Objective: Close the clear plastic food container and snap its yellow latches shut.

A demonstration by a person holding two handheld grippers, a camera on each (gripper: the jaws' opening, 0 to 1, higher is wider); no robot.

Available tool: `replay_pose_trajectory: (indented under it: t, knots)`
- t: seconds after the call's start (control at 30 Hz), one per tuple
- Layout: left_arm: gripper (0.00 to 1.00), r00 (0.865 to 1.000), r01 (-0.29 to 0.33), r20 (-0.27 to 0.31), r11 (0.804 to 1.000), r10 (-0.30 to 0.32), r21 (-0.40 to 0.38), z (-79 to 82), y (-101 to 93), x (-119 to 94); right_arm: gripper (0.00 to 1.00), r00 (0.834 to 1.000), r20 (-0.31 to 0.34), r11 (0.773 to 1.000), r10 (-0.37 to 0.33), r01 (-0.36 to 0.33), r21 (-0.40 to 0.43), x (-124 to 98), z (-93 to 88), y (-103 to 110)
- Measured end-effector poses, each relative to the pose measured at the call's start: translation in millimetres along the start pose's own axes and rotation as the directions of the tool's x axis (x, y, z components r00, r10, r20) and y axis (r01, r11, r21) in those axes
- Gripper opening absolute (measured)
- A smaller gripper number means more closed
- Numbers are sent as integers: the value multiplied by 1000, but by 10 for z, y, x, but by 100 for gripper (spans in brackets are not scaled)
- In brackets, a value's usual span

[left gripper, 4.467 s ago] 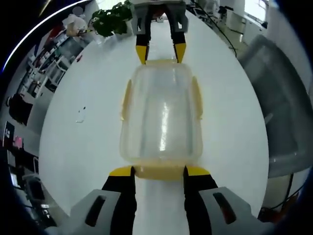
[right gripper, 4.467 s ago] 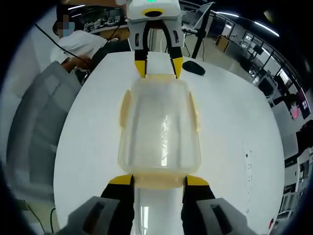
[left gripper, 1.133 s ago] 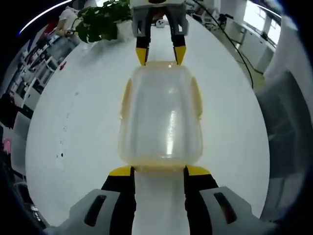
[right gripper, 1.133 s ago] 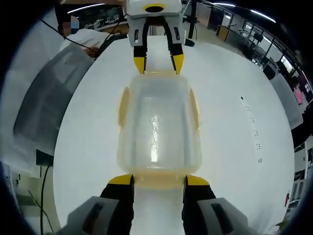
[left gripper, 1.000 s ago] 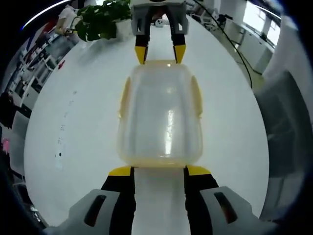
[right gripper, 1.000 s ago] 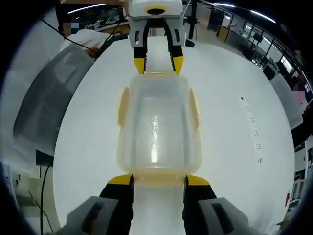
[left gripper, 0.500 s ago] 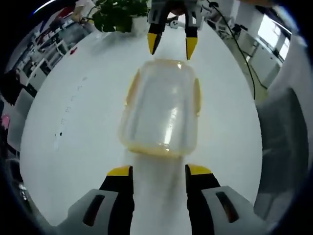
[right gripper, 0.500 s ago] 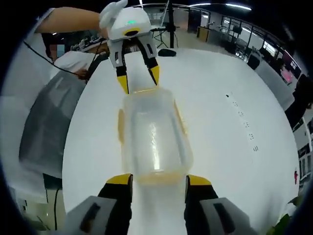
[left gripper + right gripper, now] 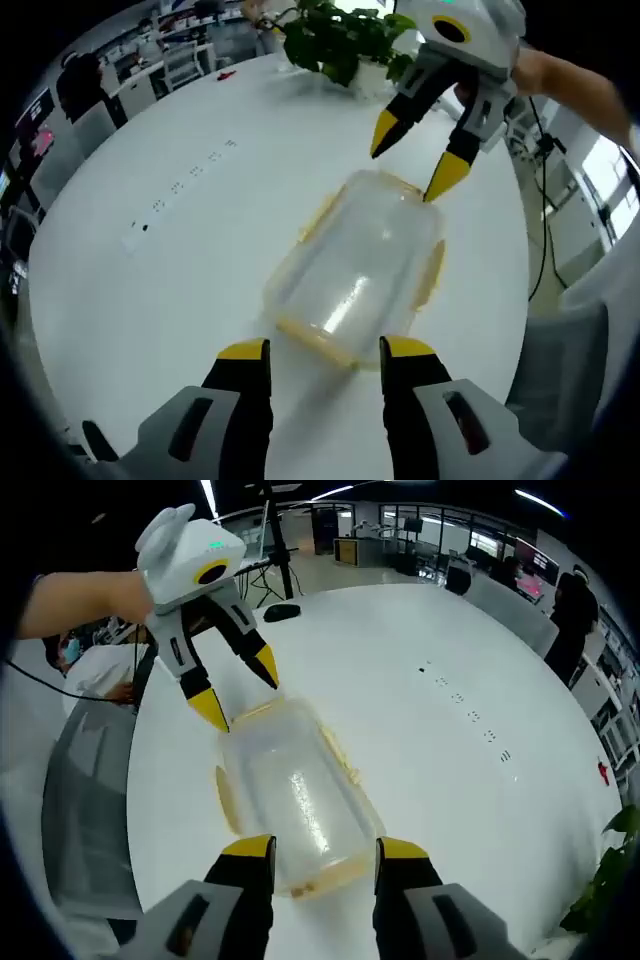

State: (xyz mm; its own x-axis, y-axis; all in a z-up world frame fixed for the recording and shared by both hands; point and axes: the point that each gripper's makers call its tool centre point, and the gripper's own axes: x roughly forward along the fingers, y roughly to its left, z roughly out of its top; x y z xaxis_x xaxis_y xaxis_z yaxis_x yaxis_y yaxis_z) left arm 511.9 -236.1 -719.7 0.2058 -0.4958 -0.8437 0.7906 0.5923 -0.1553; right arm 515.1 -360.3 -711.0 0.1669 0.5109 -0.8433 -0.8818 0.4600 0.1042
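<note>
Two grippers, your left gripper (image 9: 313, 350) and right gripper (image 9: 312, 847), hang spread apart and grip nothing, each above one end of the clear rectangular plastic food container (image 9: 360, 262) with yellow latches (image 9: 226, 786). It lies lid-on upon the round white counter (image 9: 160, 270); a leafy potted plant (image 9: 345, 40) stands at the counter's far edge, office desks beyond.

Your left gripper view looks down close over the container (image 9: 357, 264), facing the right tongs (image 9: 415, 165) at 1 o'clock. Your right gripper view faces back from the opposite end, left tongs (image 9: 237, 696) at 11 o'clock; both share the container and white bench (image 9: 150, 270).
</note>
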Motion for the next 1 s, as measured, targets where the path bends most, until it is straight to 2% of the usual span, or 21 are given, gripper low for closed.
replay_pose_trajectory:
  t: [0.13,0.17,0.23,0.3,0.33,0.37,0.4,0.43,0.5,0.57,0.63,0.67,0.77,0.8,0.83,0.97,1.0]
  knots:
    - [41,999,-9,34,995,12,-104,44,-23,35,39,999,8,989,-43,41,141,38,-38,-16]
    - [40,999,-14,38,988,20,-154,45,-13,44,40,999,23,990,-42,38,138,46,-19,-23]
    - [39,999,-14,44,978,24,-207,44,-2,58,41,997,20,973,-75,69,220,51,-61,-73]
    - [40,999,-15,44,954,29,-301,22,13,71,41,997,34,965,-72,61,256,58,-83,-68]
    - [41,997,12,80,945,15,-326,65,-2,87,41,997,19,954,-77,68,292,62,-124,-74]
    - [41,996,15,83,931,17,-365,50,0,90,40,995,-2,949,-102,97,299,51,-183,-119]
    - [40,996,16,85,926,17,-376,43,0,92,40,995,26,950,-96,84,302,55,-154,-109]
    - [40,996,12,84,927,21,-376,19,9,96,41,996,36,927,-85,66,369,69,-163,-73]
    - [40,996,15,88,923,20,-384,0,-2,112,41,996,23,926,-87,72,370,85,-216,-84]
    - [39,996,15,82,919,19,-395,-33,-16,132,40,997,25,910,-76,59,410,105,-251,-64]
    - [39,997,10,73,916,21,-401,-67,-13,149,41,997,25,890,-68,50,454,125,-288,-50]
    - [38,997,12,74,914,20,-407,-73,-13,156,41,997,47,867,-68,36,497,133,-270,-50]
    - [37,997,16,79,897,21,-441,-68,-20,166,40,996,63,859,-56,16,512,136,-272,-41]
    - [37,997,16,78,900,20,-436,-66,-19,166,39,997,68,842,-43,0,539,144,-272,-14]
    - [37,997,13,76,902,21,-431,-59,-19,171,39,997,63,835,-51,8,550,144,-287,-38]
    - [36,997,18,74,900,16,-435,-55,-13,181,38,996,77,818,-43,-10,575,161,-271,-10]
    - [36,997,19,75,901,14,-433,-56,-14,181,38,996,79,823,-44,-8,568,159,-269,-1]
